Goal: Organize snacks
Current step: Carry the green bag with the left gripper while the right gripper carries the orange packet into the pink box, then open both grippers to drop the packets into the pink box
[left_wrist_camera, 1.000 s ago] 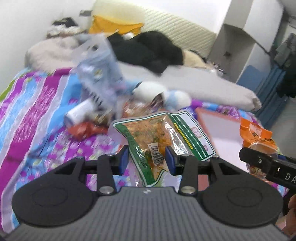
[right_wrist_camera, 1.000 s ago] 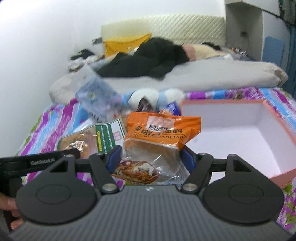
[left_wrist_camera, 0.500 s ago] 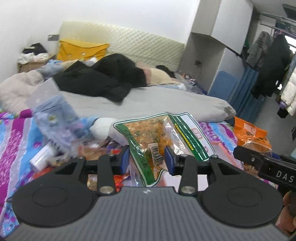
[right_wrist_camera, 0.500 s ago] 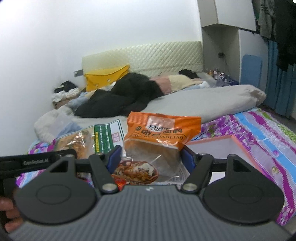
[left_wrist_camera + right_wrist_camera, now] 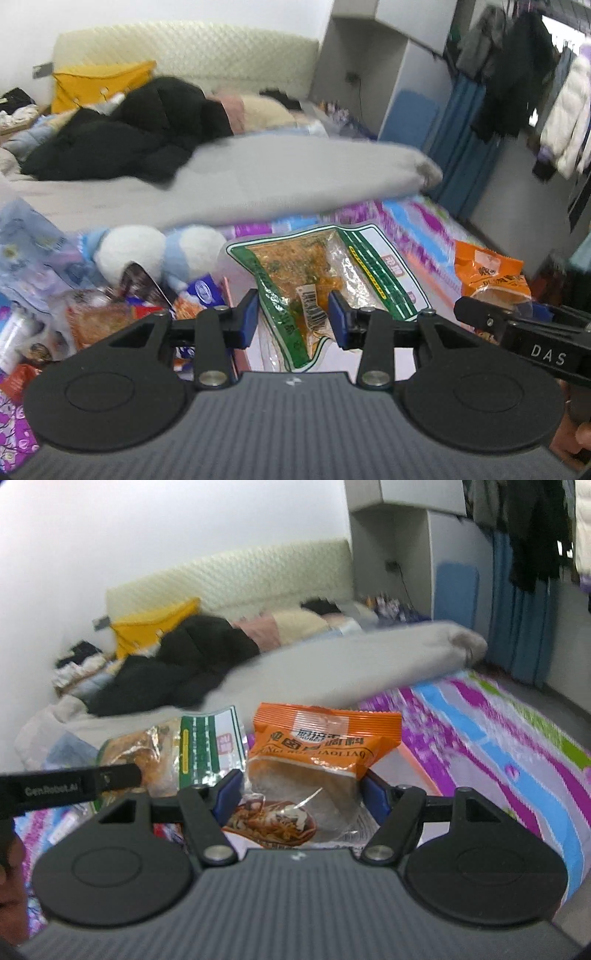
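The green-edged clear snack bag [image 5: 314, 280], filled with orange-brown food and carrying a barcode sticker, is grasped by the left tool [image 5: 293, 321]: both blue pads press its lower part, the jaws set about half apart, and the bag stands up and fans toward 1 o'clock above the bed. The orange snack packet [image 5: 325, 753], with a clear window and a noodle picture at its lower end, is grasped by the right tool [image 5: 301, 794]; its jaws stand wider, one pad on each side of the packet's puffed body. In the right wrist view the green-edged bag sits at 10 o'clock from the packet, just beside it, with the left tool's black arm crossing in front. In the left wrist view the orange packet shows at 3 o'clock, above the other tool's black arm.

Below the left tool, toward 9 o'clock, a pile of other snack packs [image 5: 110, 314] lies on the striped purple and blue bedsheet [image 5: 498, 738], beside a blue and white plush toy [image 5: 147, 251]. A pink-rimmed white box [image 5: 406, 771] lies under the held packets, mostly hidden. Farther back at 12 o'clock are a grey duvet [image 5: 277, 177], a black jacket [image 5: 129, 136], a yellow pillow [image 5: 99, 81] and the cream quilted headboard [image 5: 192, 44].
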The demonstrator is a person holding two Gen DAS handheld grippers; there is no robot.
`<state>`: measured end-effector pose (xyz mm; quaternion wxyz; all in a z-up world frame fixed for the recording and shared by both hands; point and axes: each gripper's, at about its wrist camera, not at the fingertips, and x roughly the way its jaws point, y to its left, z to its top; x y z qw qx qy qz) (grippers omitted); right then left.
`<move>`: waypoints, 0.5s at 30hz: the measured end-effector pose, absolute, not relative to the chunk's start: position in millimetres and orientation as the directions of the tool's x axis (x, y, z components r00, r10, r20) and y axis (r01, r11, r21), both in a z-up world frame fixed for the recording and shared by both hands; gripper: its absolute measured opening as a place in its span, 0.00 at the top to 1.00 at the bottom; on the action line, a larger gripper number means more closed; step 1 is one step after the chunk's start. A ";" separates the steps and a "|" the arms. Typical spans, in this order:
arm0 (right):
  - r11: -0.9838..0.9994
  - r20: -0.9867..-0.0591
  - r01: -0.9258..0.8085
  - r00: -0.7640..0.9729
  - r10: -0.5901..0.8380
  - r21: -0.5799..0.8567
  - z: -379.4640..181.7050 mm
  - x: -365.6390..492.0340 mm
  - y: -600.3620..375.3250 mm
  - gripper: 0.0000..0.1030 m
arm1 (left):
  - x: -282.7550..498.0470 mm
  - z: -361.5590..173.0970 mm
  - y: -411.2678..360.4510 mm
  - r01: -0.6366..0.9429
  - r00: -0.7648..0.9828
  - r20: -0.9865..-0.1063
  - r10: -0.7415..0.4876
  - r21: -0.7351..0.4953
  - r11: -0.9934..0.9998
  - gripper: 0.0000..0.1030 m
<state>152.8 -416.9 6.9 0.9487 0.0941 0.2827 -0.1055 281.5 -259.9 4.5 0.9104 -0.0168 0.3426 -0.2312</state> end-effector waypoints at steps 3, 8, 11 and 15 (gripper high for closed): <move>0.955 -0.611 0.271 0.779 -0.142 0.123 -18.0 165.4 -429.8 0.31 | 298.1 -24.7 -274.9 0.421 0.613 -0.667 -0.423 -0.177 0.889 0.56; 0.956 -0.690 0.272 0.713 -0.125 0.108 -63.4 185.1 -438.7 0.31 | 314.0 -66.8 -293.4 0.441 0.538 -0.745 -0.394 -0.150 0.885 0.56; 0.955 -0.724 0.271 0.682 -0.101 0.122 -84.4 191.3 -437.5 0.31 | 314.9 -85.3 -293.4 0.447 0.505 -0.772 -0.385 -0.148 0.882 0.56; 0.954 -0.748 0.267 0.659 -0.079 0.135 -100.1 195.7 -435.5 0.31 | 318.0 -95.1 -294.7 0.443 0.492 -0.787 -0.372 -0.141 0.885 0.56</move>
